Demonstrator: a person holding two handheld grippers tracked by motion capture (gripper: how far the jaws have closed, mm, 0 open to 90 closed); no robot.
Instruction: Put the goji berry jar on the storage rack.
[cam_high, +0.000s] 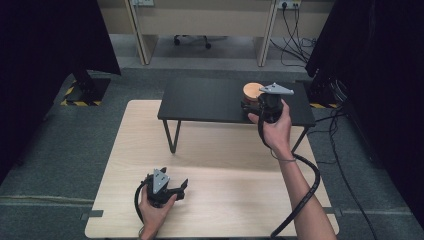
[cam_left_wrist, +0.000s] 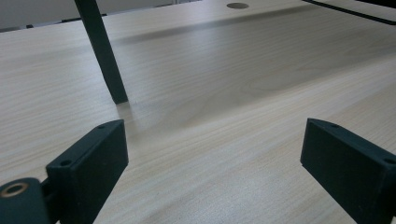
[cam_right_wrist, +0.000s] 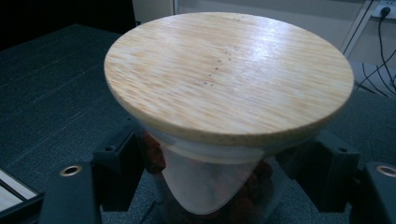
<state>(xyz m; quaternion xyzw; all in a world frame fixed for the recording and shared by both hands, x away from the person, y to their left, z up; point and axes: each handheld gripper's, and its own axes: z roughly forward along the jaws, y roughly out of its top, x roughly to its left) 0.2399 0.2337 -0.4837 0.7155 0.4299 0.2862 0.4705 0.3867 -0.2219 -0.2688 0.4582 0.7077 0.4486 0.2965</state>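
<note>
The right claw (cam_high: 256, 106) is clenched on a clear jar with a round bamboo lid (cam_right_wrist: 228, 74); in the right gripper view its two black jaws press the jar's transparent body from either side just under the lid, and reddish-brown contents show through the wall. In the high view the jar (cam_high: 252, 91) sits at the right part of the black raised shelf on thin metal legs (cam_high: 210, 100), which stands on the far half of the light wooden counter (cam_high: 225, 200). The person's right hand (cam_high: 275, 127) grips the claw body, with a black cable trailing along the forearm. The left claw (cam_high: 181, 188) rests low on the near left part of the counter, released, its jaws wide apart with bare wood between them. One black shelf leg (cam_left_wrist: 103, 56) stands ahead of it.
</note>
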